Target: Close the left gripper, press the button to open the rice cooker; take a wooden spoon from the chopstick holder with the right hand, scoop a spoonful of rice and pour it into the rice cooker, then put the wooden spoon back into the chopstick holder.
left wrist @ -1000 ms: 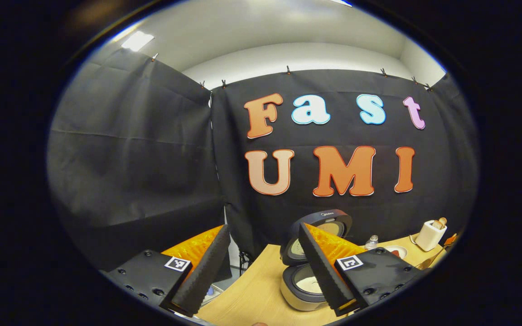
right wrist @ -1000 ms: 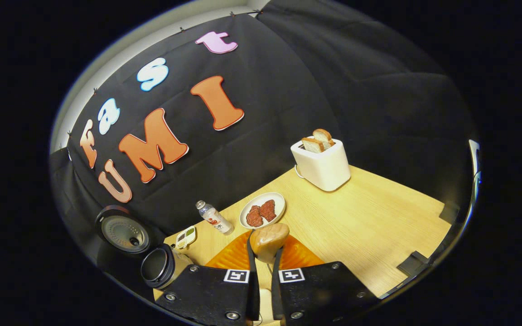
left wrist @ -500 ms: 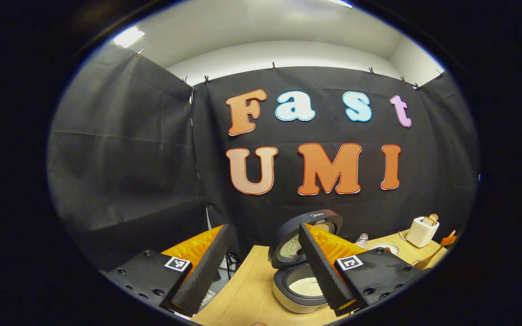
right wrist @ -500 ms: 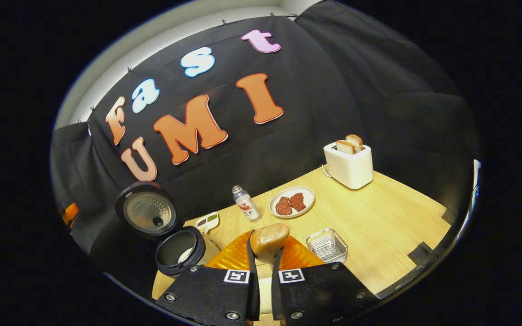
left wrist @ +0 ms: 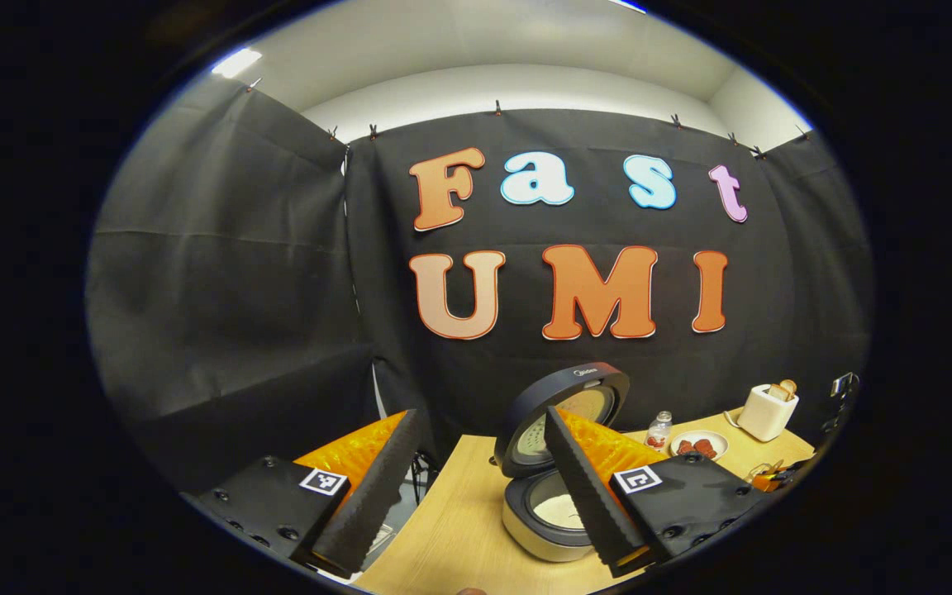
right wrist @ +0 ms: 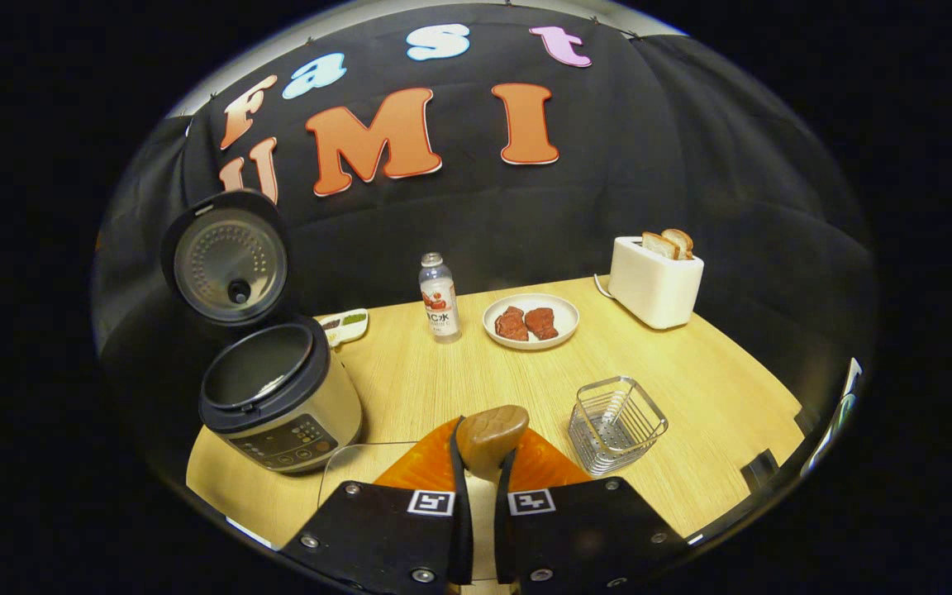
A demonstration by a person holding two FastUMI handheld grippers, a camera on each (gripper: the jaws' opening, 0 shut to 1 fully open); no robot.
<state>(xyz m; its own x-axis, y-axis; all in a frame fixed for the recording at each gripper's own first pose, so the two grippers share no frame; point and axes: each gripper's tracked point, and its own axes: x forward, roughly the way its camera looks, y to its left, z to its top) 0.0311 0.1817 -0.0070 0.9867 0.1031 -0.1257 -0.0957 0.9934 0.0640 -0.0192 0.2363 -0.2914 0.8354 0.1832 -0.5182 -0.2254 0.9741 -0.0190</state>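
Note:
My right gripper [right wrist: 480, 446] is shut on the handle of a wooden spoon [right wrist: 490, 431], whose bowl sticks up just past the fingertips. The wire chopstick holder [right wrist: 615, 423] stands on the table a little ahead and to the right of it, with no utensils visible inside. The rice cooker [right wrist: 278, 409] sits at the left with its lid [right wrist: 228, 263] raised. My left gripper [left wrist: 480, 413] is open and holds nothing. It hangs above the table's left end, and the open rice cooker [left wrist: 554, 512] shows past its right finger [left wrist: 583, 487].
A water bottle [right wrist: 439, 297], a plate of meat [right wrist: 530, 321] and a toaster [right wrist: 654, 281] with bread line the back of the wooden table [right wrist: 716, 397]. A small seasoning dish [right wrist: 342, 325] lies behind the cooker. A clear container rim [right wrist: 352, 450] shows by my right gripper.
The right gripper has levelled out and tilted downward with the spoon still in it, bringing the cooker and the wire holder closer. The left gripper stayed open and shifted only slightly.

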